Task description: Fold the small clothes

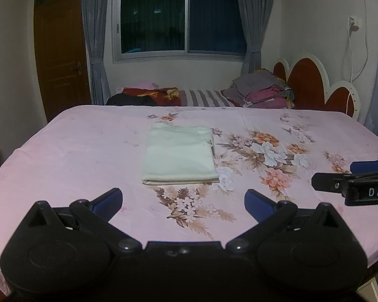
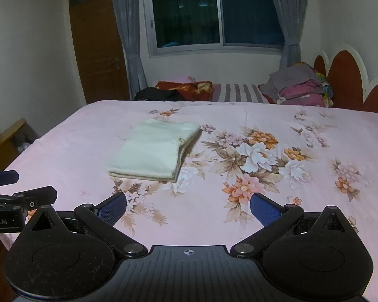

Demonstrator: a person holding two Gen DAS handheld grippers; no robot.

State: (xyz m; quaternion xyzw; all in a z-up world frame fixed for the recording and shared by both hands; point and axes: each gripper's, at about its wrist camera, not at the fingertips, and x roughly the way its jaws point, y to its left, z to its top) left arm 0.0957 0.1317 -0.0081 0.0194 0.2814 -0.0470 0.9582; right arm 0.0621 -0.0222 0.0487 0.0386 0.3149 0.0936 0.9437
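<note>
On the pink floral bedsheet (image 1: pixel 75 151) in front of us lies a cream-white cloth folded into a flat rectangle (image 1: pixel 180 154), at about twelve o'clock from our left gripper (image 1: pixel 183 201) and nearer eleven o'clock from our right gripper (image 2: pixel 188 207). Both of our black two-finger grippers with blue pads hover over the near edge of the bed with their jaws spread wide apart, gripping nothing, well short of the cloth.

From the left wrist we see the cloth square-on, its folded edge facing us and a small seam along its right side. From the right wrist (image 2: pixel 155 151) we see it at an angle, and only there do the stacked layers at its right edge show, revealing that it is folded several times over.

Each camera also catches the other tool. The left wrist view shows the right gripper's fingers (image 1: pixel 326 181) entering at three o'clock with white lettering on the body; the right wrist view shows the left gripper's fingers (image 2: pixel 35 193) entering at nine o'clock.

At one o'clock in both views, a pile of grey and magenta folded clothes (image 1: pixel 262 90) rests against a red scalloped headboard (image 1: pixel 307 80). Only the right wrist view shows a wooden piece of furniture (image 2: pixel 8 136) at nine o'clock beside the bed; only the left shows a white cable hanging from a wall socket (image 1: pixel 350 58).
</note>
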